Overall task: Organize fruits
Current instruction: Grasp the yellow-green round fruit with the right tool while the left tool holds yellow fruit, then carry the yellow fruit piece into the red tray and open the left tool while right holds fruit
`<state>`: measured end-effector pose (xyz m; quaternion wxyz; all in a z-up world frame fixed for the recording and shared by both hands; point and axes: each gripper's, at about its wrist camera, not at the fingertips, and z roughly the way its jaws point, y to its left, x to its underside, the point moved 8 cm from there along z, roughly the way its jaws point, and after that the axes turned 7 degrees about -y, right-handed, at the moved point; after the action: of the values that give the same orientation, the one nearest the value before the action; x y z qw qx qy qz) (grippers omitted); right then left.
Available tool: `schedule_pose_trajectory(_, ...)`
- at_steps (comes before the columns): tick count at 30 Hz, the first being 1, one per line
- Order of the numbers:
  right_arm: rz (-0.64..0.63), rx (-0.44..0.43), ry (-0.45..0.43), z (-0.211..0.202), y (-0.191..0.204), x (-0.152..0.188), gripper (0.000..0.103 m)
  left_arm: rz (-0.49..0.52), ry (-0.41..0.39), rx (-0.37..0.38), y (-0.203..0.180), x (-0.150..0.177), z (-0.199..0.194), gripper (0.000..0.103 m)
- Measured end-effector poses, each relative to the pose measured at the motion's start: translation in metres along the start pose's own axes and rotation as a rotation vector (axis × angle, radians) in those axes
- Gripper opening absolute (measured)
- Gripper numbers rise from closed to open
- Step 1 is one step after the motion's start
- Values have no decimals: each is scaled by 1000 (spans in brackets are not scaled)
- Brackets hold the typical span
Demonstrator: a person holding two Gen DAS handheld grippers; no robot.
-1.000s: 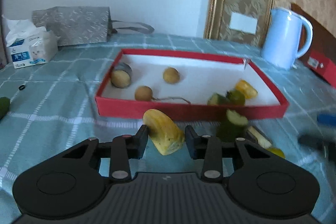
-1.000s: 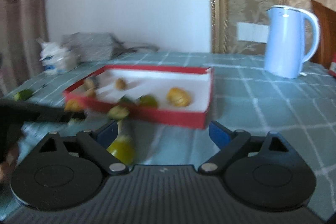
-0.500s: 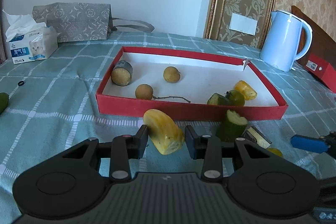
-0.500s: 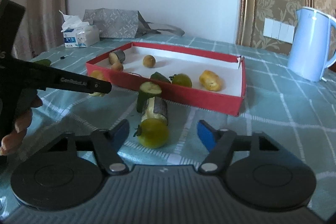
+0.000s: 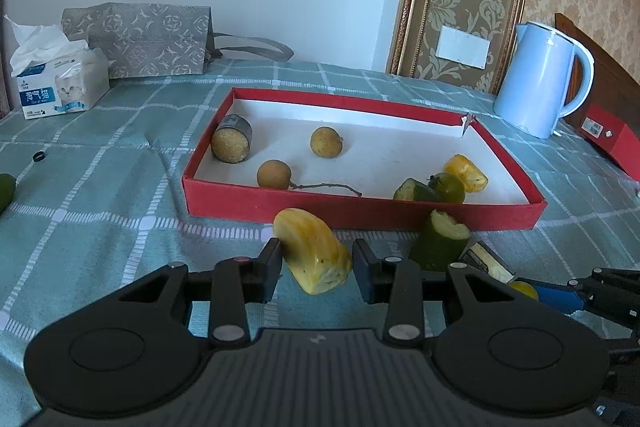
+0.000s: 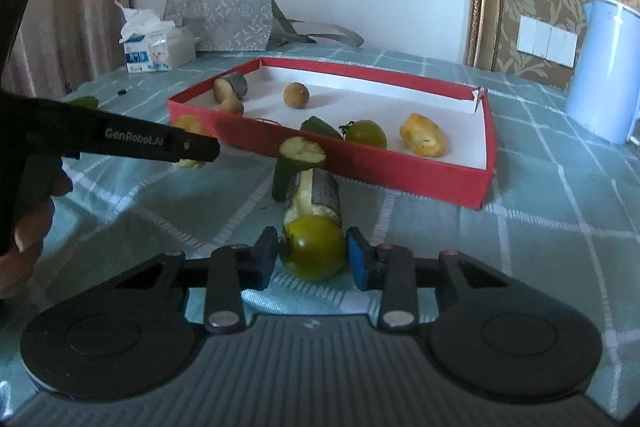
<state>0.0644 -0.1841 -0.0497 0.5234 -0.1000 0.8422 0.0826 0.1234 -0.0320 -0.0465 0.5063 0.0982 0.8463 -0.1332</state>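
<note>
Nearest in the left wrist view, the left hand-held gripper point(image 5: 316, 267) is seen closed narrowly on a yellow fruit piece point(image 5: 312, 253), both pads pressing its sides just above the checked cloth of the bench point(image 5: 100, 227). In the right wrist view, the jaws of the right hand-held gripper point(image 6: 312, 257) are closing on a green tomato point(image 6: 313, 247) that lies between the pads on the cloth, the pads at its sides. Touching the tomato from behind, a cut brown-skinned piece point(image 6: 314, 197) is found, and beyond it an upright cucumber stub point(image 6: 296, 163). Farther back the red tray point(image 6: 416, 183) is placed, holding two small round brown fruits, a second tomato and other pieces. A blue kettle point(image 5: 540, 83) and a tissue pack point(image 5: 56, 87) are set behind.
</note>
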Motion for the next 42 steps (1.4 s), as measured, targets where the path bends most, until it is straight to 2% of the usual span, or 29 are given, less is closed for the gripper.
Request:
schedule_pose_trajectory(5, 42, 44, -67, -11, -14, -8, 34, -2, -14, 11, 0, -2, -3, 37)
schedule_pose_trajectory(8, 109, 86, -118, -19, -32, -14, 34, -2, -44, 16, -1, -5, -8, 37)
schedule_pose_trajectory(12, 197, 130, -128, -19, -55, -14, 34, 19, -53, 10, -4, -5, -10, 37)
schedule_pose_trajectory(16, 243, 119, -123, -17, -63, -12, 34, 21, -28, 22, -7, -1, -8, 37)
schedule_pose_trajectory(18, 242, 119, -133, -19, -63, -13, 34, 40, -34, -9, -7, -2, -6, 37)
schedule_pose_trajectory(20, 240, 109, -139, -19, -61, -14, 34, 43, -18, -9, -9, 0, -2, 37)
schedule_pose_trajectory(23, 238, 106, -151, -22, -59, -15, 34, 27, 25, -13, -9, 4, 4, 51)
schedule_pose_trajectory(26, 233, 107, -162, -24, -58, -16, 34, 4, 43, -22, -5, 6, 10, 52)
schedule_pose_trajectory(27, 233, 104, -161, -24, -58, -16, 34, 2, 53, -28, -3, 7, 12, 51)
schedule_pose_trajectory(29, 234, 96, -161, -24, -57, -16, 34, -4, 51, -34, -1, 7, 12, 38)
schedule_pose_trajectory(35, 240, 87, -172, -25, -57, -17, 34, -7, 40, -34, 0, 7, 8, 33)
schedule_pose_trajectory(42, 239, 96, -179, -27, -58, -17, 34, 8, -20, -55, 1, -2, -2, 30)
